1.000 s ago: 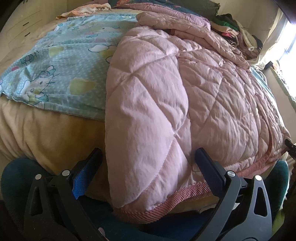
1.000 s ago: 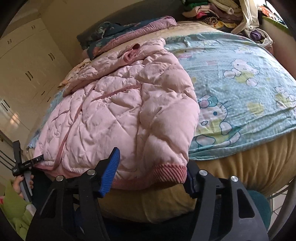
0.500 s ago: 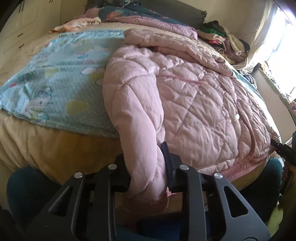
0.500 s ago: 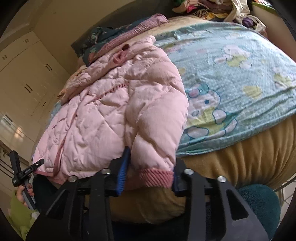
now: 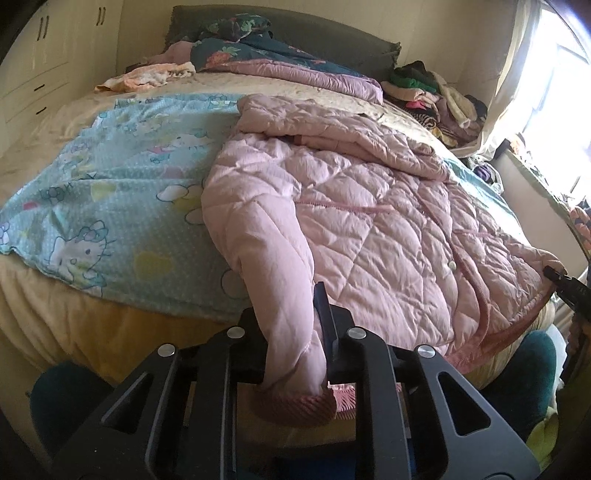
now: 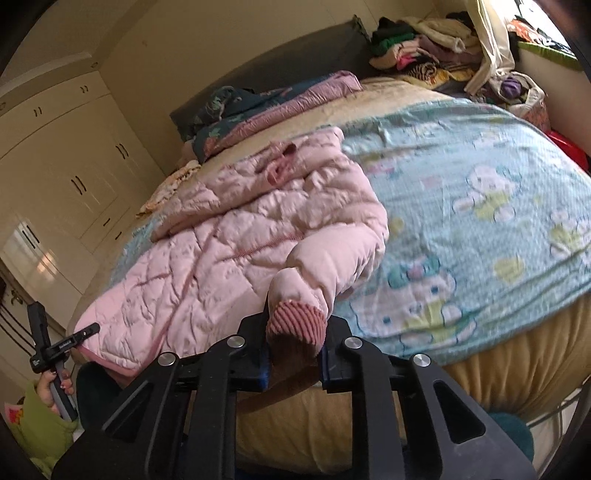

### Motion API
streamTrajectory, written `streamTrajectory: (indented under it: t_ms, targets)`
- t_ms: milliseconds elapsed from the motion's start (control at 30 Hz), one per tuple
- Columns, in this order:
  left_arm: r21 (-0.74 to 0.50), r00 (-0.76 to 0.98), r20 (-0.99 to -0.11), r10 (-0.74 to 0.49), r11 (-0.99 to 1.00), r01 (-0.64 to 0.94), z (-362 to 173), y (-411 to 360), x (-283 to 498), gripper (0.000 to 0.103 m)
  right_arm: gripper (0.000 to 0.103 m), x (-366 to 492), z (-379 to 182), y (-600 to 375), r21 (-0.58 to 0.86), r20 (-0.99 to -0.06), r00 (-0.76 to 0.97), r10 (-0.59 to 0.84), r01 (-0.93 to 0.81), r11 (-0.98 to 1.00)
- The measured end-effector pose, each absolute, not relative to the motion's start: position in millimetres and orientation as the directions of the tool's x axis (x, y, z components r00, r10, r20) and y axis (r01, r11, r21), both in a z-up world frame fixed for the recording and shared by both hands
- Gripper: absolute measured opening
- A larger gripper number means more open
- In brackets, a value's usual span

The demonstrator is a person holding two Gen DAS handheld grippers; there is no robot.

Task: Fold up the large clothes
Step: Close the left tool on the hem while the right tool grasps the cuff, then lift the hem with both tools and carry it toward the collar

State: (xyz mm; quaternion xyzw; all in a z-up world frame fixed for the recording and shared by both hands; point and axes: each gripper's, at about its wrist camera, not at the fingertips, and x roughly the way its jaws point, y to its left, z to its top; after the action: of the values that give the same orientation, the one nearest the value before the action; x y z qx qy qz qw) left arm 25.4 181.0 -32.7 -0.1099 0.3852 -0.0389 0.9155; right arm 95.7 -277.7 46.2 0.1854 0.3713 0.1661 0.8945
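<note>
Left wrist view looks along the left gripper (image 5: 291, 332), whose black jaws are clamped on one sleeve (image 5: 273, 266) of the pink quilted puffer jacket (image 5: 369, 221), just above its ribbed cuff, which hangs below the fingers. That jacket lies spread front-up across the near half of the wide bed (image 5: 55, 314), its hem reaching the bed's near edge and its hood toward the dark headboard (image 5: 295, 29). Under it, on the bed, lies a pale blue cartoon-cat printed sheet (image 5: 110, 192). From the right wrist camera, the right gripper (image 6: 295, 343) is closed on the other sleeve (image 6: 332, 258) right at the ribbed pink cuff (image 6: 295, 317), which bulges between the blue-padded fingers (image 6: 325, 365), raised a little off the bed's near edge. At the head of the bed sits a folded dark floral quilt with pink lining (image 5: 277, 62), and a heap of mixed clothes (image 5: 436, 96) is piled at the bed's far corner by the bright window. Cream wardrobe doors (image 6: 66, 177) stand beyond the bed's other side.
</note>
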Motion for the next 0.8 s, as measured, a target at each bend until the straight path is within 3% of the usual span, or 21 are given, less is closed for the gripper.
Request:
streamTrajectory:
  t_ms: [800]
  targets:
    - [-0.189, 0.821, -0.562, -0.103, 0.982, -0.006, 29, 179, 69, 0.011, 0.017, 141, 102, -273, 0.439, -0.529, 0.740, 0.416, -0.180, 0.880]
